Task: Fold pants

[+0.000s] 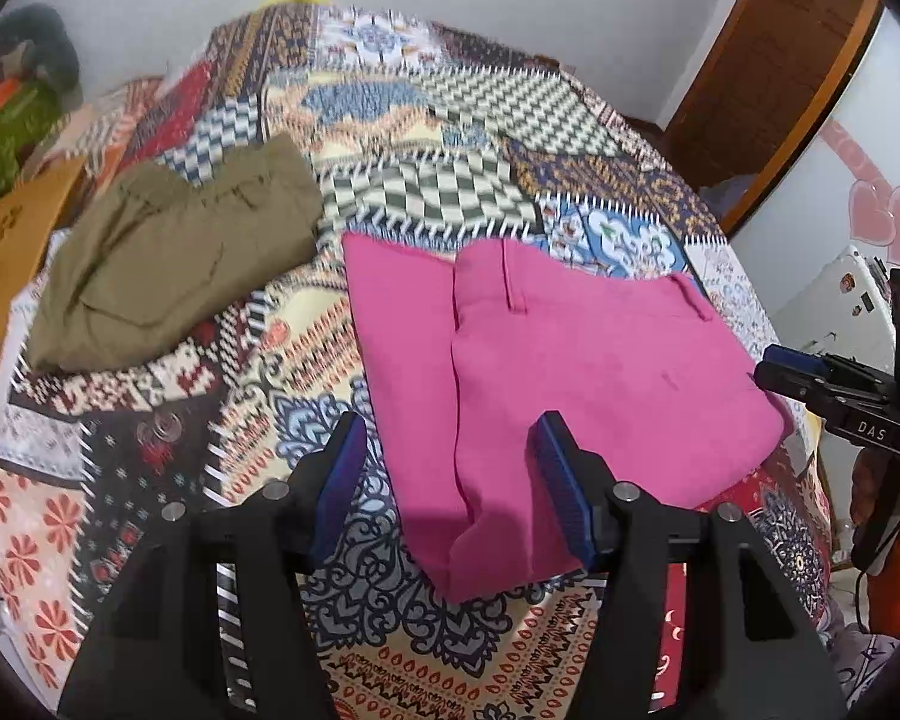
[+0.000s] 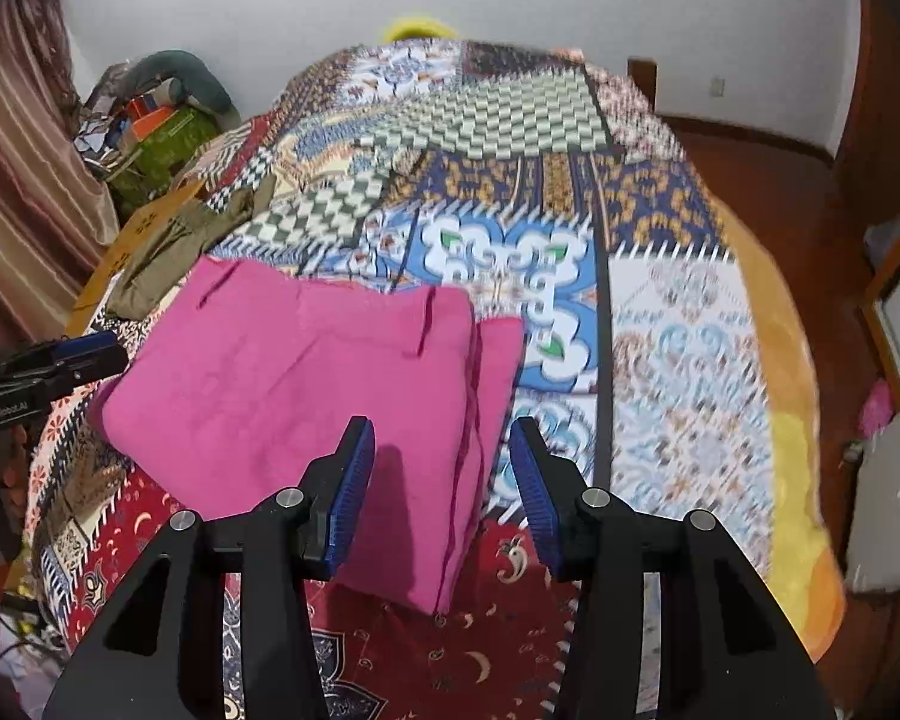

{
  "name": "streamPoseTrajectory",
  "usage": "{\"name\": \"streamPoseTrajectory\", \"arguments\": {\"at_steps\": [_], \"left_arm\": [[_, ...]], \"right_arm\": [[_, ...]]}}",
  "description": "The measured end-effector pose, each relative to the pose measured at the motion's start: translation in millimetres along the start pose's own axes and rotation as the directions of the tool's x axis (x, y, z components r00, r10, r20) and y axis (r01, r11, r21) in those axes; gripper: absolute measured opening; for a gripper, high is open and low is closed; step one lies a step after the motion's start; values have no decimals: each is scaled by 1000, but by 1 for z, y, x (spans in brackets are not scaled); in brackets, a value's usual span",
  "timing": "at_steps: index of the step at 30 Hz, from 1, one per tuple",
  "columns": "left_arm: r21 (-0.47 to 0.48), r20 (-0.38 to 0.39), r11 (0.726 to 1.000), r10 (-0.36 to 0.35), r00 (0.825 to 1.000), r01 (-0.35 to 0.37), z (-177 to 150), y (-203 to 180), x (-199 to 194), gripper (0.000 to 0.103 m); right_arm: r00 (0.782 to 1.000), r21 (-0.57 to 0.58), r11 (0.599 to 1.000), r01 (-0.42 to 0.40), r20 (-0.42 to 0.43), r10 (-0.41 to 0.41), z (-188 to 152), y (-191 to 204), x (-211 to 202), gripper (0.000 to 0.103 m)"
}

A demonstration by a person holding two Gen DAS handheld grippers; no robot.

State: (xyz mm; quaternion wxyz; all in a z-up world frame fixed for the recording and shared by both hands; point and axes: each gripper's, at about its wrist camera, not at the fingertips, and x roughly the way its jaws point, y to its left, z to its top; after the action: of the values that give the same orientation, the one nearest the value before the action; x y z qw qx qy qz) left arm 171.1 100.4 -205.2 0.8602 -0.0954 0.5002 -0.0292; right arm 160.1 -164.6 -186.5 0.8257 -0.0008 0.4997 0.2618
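Note:
Folded pink pants [image 1: 570, 372] lie flat on the patchwork bedspread [image 1: 390, 120], waistband and belt loops on the far side. My left gripper [image 1: 450, 438] hovers over their near left corner, open, its blue pads clear of the cloth. In the right wrist view the same pink pants [image 2: 306, 372] lie left of centre, and my right gripper [image 2: 441, 438] stands open above their near right edge with nothing pinched. Each gripper also shows at the edge of the other's view: the right gripper [image 1: 792, 369] and the left gripper [image 2: 90, 354].
A folded olive pair of pants [image 1: 174, 258] lies on the bed to the far left. A cardboard box [image 1: 12, 252] and a pile of clutter [image 2: 162, 120] sit beyond the bed's left edge. A wooden door [image 1: 768, 60] and wooden floor [image 2: 780, 192] lie to the right.

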Motion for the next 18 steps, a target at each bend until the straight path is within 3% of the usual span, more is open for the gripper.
{"name": "streamPoseTrajectory", "arguments": {"at_steps": [9, 14, 18], "left_arm": [[-74, -38, 995, -65, 997, 62, 6, 10, 23, 66], [-70, -44, 994, -82, 996, 79, 13, 8, 31, 67], [-72, -52, 993, -102, 993, 99, 19, 6, 39, 67]], "right_arm": [[998, 53, 998, -31, -47, 33, -2, -9, 21, 44], [997, 65, 997, -47, -52, 50, -1, -11, 29, 55], [995, 79, 994, -76, -55, 81, 3, -14, 36, 56]]}}
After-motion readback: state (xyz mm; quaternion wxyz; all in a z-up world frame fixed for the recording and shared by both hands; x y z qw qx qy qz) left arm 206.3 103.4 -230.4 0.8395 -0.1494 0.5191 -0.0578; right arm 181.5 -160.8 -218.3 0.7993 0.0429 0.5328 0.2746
